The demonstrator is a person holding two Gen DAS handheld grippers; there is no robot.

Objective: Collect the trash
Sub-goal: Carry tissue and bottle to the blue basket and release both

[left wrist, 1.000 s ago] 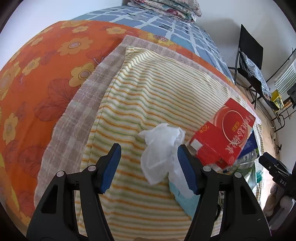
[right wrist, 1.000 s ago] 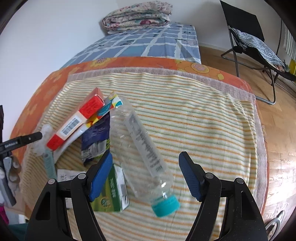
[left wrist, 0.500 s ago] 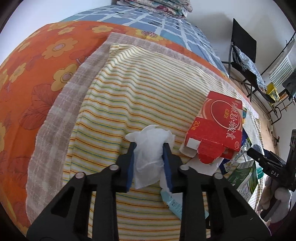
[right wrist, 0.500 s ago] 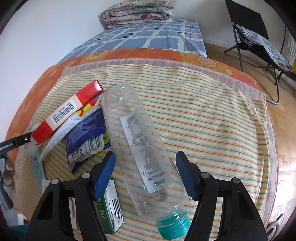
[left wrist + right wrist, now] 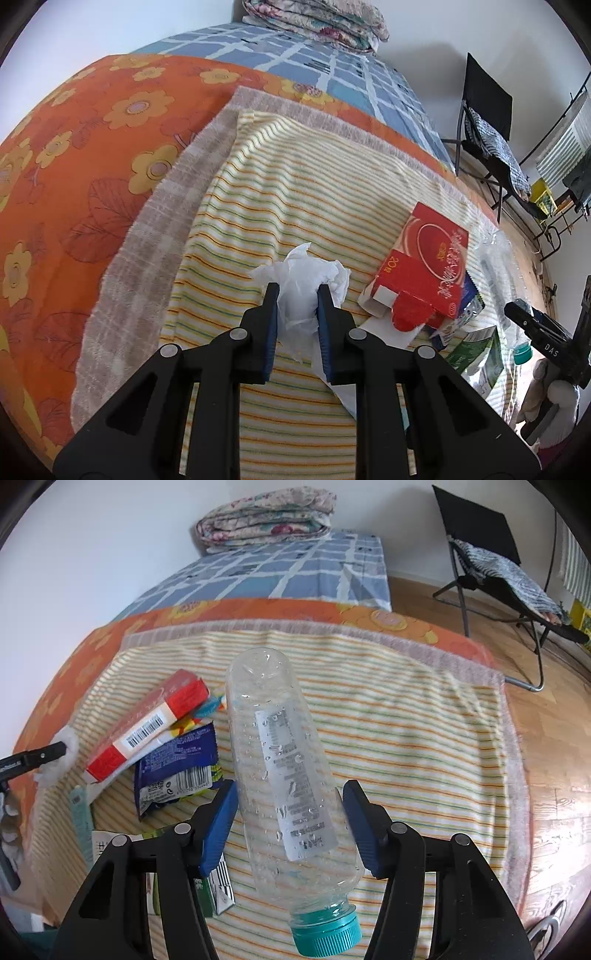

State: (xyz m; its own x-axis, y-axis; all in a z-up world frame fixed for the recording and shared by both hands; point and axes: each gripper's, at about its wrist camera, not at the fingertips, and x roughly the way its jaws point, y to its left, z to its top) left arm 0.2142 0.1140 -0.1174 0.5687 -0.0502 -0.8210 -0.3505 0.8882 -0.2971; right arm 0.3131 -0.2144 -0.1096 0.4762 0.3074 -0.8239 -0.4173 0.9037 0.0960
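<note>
Striped towelling, the striped towel [image 5: 388, 716], covers the near end of the bed [image 5: 92, 155] over its orange flowered sheet, and it seems spread there to keep the rubbish off the bedding. All the trash lies on it in one loose cluster, which suits a task of gathering it piece by piece.

Largest of the pieces, the clear plastic bottle [image 5: 284, 771] lies on its side with its teal cap at about 6 o'clock in the right wrist view. The right claw [image 5: 288, 819] straddles the bottle's lower body; its jaws are closing, with the bottle between them, and a narrow gap shows on each side, so the pads do not appear to press yet. Coming across the width gives the pads two rounded flanks to squeeze.

Next, the red carton [image 5: 424, 273] rests at 3 o'clock of the left claw [image 5: 295, 295], propped on a blue wrapper [image 5: 173, 768] and a green carton [image 5: 480, 350].

Smallest, the crumpled white tissue [image 5: 303, 280] is pinched by the left claw, whose jaws are closing on it; soft paper needs a near-shut grip to hold.
</note>
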